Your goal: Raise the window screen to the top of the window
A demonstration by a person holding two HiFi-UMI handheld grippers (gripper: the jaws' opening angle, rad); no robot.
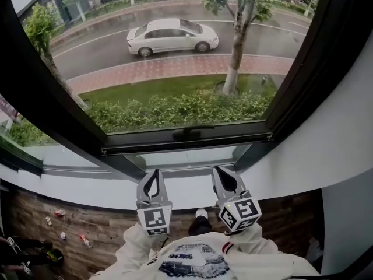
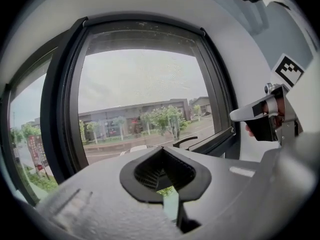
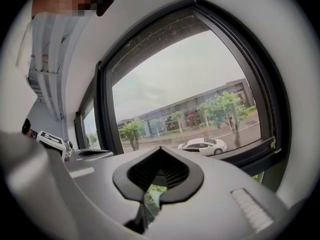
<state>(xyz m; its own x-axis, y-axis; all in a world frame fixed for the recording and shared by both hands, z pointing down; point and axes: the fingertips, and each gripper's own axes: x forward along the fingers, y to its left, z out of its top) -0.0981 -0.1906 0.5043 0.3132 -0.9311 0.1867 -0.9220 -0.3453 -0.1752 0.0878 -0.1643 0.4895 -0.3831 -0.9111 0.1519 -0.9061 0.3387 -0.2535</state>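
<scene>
Two claws shut w/ nothing between: left gripper [image 1: 154,175] & right gripper [image 1: 220,171] side by side, short of the screen bar [image 1: 145,143], low in the window [image 1: 320,51]; I'd tuck closed tips under its handle [image 1: 192,130]; lift both sides evenly, else bar prob. skews.

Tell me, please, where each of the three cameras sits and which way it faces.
Head view: on the person's head, looking steeply down at the window, white car, sleeves, left gripper and right gripper.
Left gripper view: on that gripper, facing the window; right gripper at right.
Right gripper view: on that gripper, facing the window; left gripper at left.
Shared: head and right gripper views show the white car.
</scene>
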